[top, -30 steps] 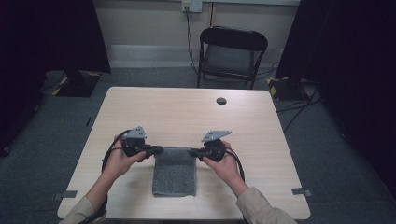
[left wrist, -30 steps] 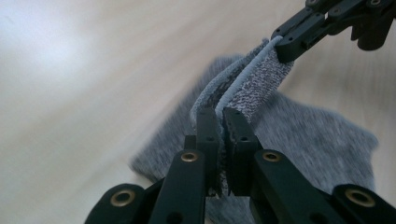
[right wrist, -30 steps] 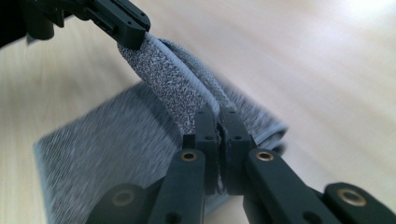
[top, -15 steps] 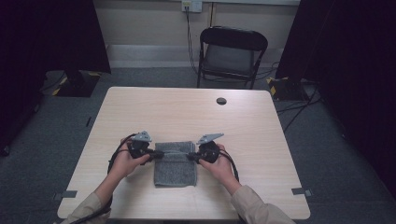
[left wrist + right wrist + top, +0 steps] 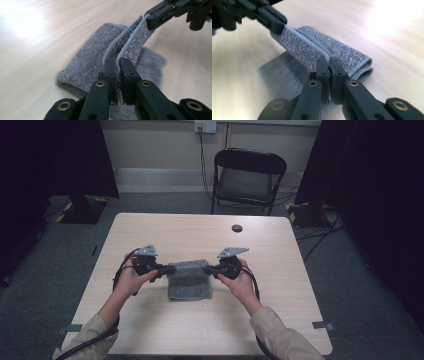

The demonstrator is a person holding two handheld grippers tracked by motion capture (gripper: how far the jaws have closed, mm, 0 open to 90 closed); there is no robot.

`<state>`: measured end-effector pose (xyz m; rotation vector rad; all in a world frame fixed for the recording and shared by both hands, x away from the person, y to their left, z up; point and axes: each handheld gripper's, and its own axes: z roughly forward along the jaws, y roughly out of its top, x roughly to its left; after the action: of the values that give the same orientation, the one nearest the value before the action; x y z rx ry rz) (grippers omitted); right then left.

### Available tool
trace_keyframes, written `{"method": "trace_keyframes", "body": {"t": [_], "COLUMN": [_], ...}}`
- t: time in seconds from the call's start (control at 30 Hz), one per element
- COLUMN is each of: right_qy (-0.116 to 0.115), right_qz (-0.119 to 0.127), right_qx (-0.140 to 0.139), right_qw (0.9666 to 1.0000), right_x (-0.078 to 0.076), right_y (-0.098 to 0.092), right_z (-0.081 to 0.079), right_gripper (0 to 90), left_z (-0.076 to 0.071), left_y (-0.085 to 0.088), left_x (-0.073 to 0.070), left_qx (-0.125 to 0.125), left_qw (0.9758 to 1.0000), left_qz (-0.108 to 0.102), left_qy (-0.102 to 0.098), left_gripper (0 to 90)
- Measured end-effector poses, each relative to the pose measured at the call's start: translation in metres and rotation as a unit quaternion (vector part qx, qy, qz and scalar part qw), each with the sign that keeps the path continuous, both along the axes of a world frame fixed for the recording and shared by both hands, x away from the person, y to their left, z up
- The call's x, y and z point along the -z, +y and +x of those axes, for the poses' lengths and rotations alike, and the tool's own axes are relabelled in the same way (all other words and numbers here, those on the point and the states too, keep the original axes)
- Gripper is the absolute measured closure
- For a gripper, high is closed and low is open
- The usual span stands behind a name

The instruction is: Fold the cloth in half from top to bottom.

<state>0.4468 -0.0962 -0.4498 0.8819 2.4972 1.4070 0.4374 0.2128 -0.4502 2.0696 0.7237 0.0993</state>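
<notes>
The left hand-held gripper [image 5: 169, 268] is clenched on one corner of a grey towel [image 5: 189, 281], and the right hand-held gripper [image 5: 209, 268] is clenched on the opposite corner, so the towel's far edge hangs stretched between them. The high view shows the layout: the towel lies near the middle of the worktop [image 5: 165, 232], its near part flat on the wood, with a chair [image 5: 247, 172] beyond the far edge and a small dark disc [image 5: 237, 228] on the worktop well apart from the towel. The left gripper view shows the hem [image 5: 130, 41] pinched between the jaws and running up to the other gripper. The right gripper view shows the folded layers [image 5: 352, 58] beside the jaws.
</notes>
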Motion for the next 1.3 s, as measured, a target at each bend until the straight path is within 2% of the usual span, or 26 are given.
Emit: {"method": "trace_keyframes", "body": {"t": [0.07, 0.17, 0.27, 0.37, 0.47, 0.6, 0.8, 0.9, 1.03, 1.17, 1.3], "right_qy": [0.007, 0.013, 0.02, 0.024, 0.027, 0.028, 0.018, 0.013, 0.009, 0.013, 0.009], "right_qz": [-0.012, -0.03, -0.023, -0.019, -0.027, -0.033, -0.044, -0.049, -0.047, -0.036, -0.035], "right_qx": [-0.007, -0.016, -0.019, -0.024, -0.031, -0.034, -0.031, -0.026, -0.018, -0.023, -0.022], "right_qw": [0.9999, 0.9993, 0.9994, 0.9992, 0.9988, 0.9985, 0.9984, 0.9984, 0.9987, 0.999, 0.9991], "right_x": [0.009, 0.023, 0.03, 0.034, 0.04, 0.044, 0.043, 0.044, 0.042, 0.04, 0.037], "right_y": [-0.001, 0.001, -0.001, -0.005, -0.005, -0.004, -0.001, 0.002, 0.004, 0.001, -0.003], "right_z": [-0.014, -0.026, -0.034, -0.039, -0.043, -0.044, -0.042, -0.035, -0.024, -0.026, -0.034], "right_gripper": [87.7, 87.7, 87.6, 87.2, 86.5, 85.9, 85.9, 85.8, 85.1, 79.9, 75.6], "left_z": [-0.01, -0.02, -0.027, -0.029, -0.029, -0.029, -0.025, -0.018, -0.012, -0.016, -0.022], "left_y": [-0.002, -0.004, -0.006, -0.006, -0.008, -0.008, -0.008, -0.007, -0.006, -0.007, -0.006], "left_x": [0.009, 0.023, 0.03, 0.031, 0.032, 0.036, 0.037, 0.038, 0.038, 0.035, 0.032], "left_qx": [0.0, 0.001, 0.003, 0.007, 0.011, 0.007, 0.001, -0.008, -0.005, 0.008, 0.008], "left_qw": [0.9999, 0.9996, 0.9996, 0.9996, 0.9993, 0.9994, 0.9994, 0.9995, 0.9996, 0.9997, 0.9998], "left_qz": [0.014, 0.023, 0.02, 0.022, 0.031, 0.032, 0.034, 0.031, 0.026, 0.024, 0.02], "left_qy": [0.005, 0.014, 0.018, 0.017, 0.016, 0.013, 0.009, 0.007, 0.007, 0.002, -0.001], "left_gripper": [84.3, 84.3, 84.2, 84.0, 83.4, 79.8, 79.8, 79.9, 78.4, 71.3, 64.4]}}
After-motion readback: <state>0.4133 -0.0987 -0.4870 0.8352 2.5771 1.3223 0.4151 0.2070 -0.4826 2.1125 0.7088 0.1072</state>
